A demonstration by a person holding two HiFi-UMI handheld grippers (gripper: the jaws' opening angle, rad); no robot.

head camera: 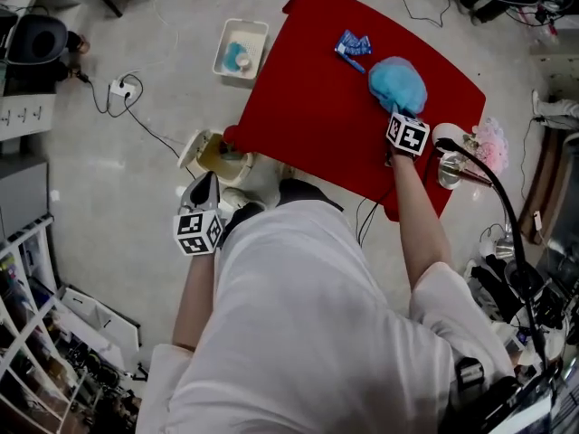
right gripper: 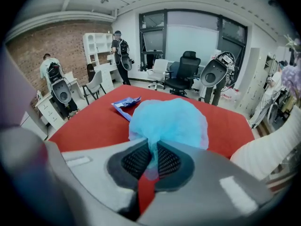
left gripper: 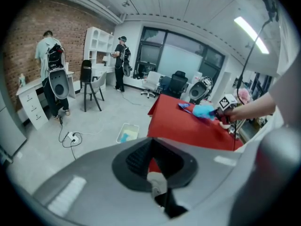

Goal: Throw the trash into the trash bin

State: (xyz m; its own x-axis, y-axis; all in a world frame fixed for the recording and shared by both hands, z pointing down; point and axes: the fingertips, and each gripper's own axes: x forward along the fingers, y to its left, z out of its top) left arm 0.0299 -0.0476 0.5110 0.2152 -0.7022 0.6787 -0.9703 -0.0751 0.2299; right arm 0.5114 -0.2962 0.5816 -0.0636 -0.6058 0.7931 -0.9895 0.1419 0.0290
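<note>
Pinching a gathered fold of the pale blue cap, the right gripper has its jaws pressed together on the fabric, and the cap billows out ahead of them over the far right part of the red table. Whether the cap hangs clear of the cloth or rests on it cannot be told. The trash bin, a white-rimmed one with a yellowish liner, stands on the floor at the table's near left corner. That puts it across the table and lower down from the cap, just beside the left gripper, whose jaws stand apart with nothing between them. The carry looks set to run leftward and down. The bin is partly cut off by the table's corner. A blue wrapper lies on the table beyond the cap. A white tub farther out on the floor holds something blue, too small to identify.
</note>
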